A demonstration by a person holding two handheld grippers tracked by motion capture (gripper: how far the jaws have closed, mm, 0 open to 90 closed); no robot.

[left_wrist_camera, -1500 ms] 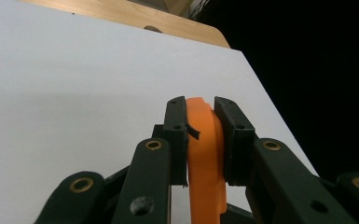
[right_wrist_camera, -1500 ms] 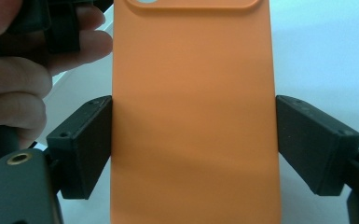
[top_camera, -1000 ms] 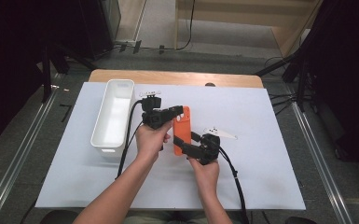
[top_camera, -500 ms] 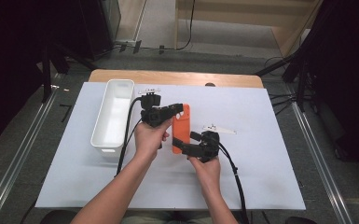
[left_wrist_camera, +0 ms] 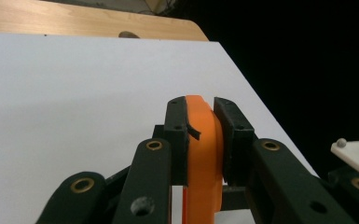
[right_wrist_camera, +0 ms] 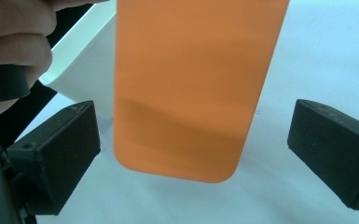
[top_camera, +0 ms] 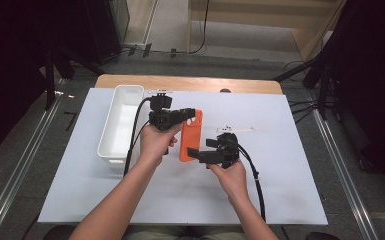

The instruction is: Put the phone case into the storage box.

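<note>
Edging closer, the right gripper (top_camera: 194,153) is spreading open jaws around the orange phone case (top_camera: 190,136); left gripper (top_camera: 192,114) is clamping it, risking slippage.

Both forearms reach in from the bottom, left tool (top_camera: 192,113) angled up with its jaws squeezed tight, right tool (top_camera: 194,152) lower, pointing left, jaws spread wide, each gripped in a hand.

An orange phone case (top_camera: 190,136) sits between black jaws, beside a white bin (top_camera: 111,148) on a white table cover (top_camera: 280,190).
</note>
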